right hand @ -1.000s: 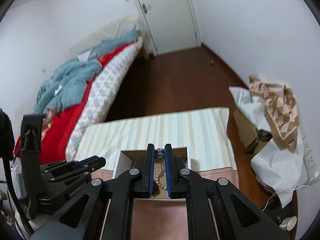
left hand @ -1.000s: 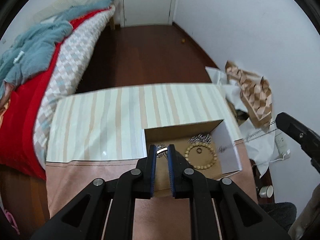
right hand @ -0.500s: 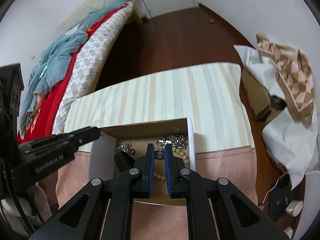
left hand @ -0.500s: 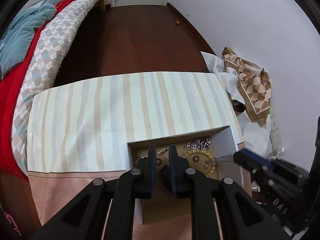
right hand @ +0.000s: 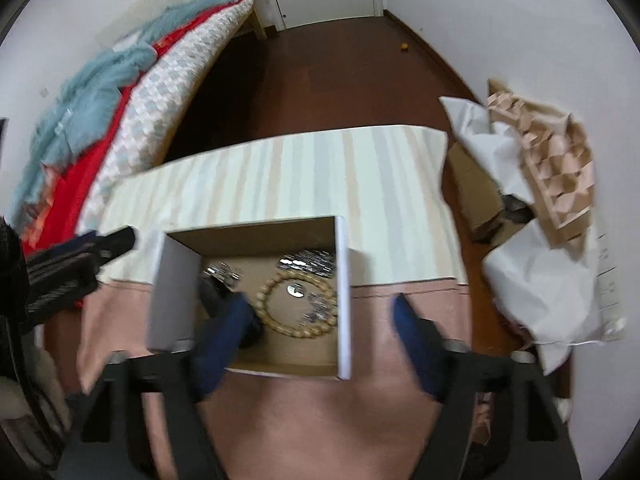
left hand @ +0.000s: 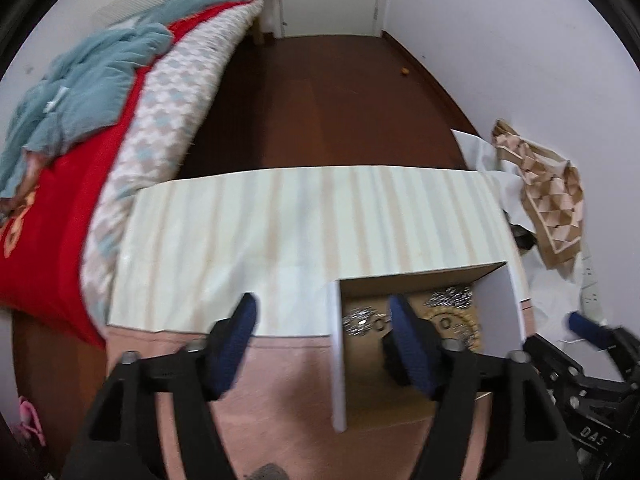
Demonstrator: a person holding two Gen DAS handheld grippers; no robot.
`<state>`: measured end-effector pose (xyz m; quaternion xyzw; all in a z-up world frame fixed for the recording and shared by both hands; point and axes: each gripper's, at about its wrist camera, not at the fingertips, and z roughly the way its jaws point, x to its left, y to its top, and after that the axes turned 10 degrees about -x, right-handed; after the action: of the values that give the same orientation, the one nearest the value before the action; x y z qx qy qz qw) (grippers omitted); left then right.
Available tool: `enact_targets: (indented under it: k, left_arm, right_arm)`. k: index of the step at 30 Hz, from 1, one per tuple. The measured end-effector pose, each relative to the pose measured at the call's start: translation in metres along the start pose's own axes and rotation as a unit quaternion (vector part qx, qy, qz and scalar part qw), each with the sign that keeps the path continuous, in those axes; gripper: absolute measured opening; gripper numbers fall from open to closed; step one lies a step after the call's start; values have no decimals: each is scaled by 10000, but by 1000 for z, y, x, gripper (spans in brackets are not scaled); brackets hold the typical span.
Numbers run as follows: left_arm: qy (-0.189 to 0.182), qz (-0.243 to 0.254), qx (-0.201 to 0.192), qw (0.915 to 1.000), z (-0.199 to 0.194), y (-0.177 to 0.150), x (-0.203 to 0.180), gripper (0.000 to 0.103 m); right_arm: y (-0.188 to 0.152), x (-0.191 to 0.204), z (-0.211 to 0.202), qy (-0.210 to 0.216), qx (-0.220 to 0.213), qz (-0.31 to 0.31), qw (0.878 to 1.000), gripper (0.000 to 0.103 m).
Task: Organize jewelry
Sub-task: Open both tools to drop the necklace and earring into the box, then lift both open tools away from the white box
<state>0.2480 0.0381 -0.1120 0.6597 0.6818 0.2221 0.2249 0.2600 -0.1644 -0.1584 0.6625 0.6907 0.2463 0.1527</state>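
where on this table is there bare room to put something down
Free: the striped cloth behind and left of the box, and the pink strip in front of it. Crowded: the box floor, with a bead bracelet and silver pieces; only its near edge is bare.

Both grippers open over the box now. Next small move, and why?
Probably lift both clear. The left gripper and right gripper are open and hold nothing; the bead bracelet and silver pieces lie inside the cardboard box.
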Motion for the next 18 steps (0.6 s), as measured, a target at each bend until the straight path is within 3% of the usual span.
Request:
enact_targets:
  k: [4, 11, 18]
  left_arm:
    - [377, 66, -116, 9992, -16, -16, 6, 97]
    - [536, 50, -128, 9985, -42, -44, 9, 99]
    - [471, -58, -322, 9984, -94, -57, 7, 99]
  right_arm:
    - [-12, 8, -9, -490, 53, -289, 9984, 102]
    - [-33, 13, -27, -635, 87, -322, 9974, 103]
    - [-46, 20, -80, -670, -182, -295, 9971, 103]
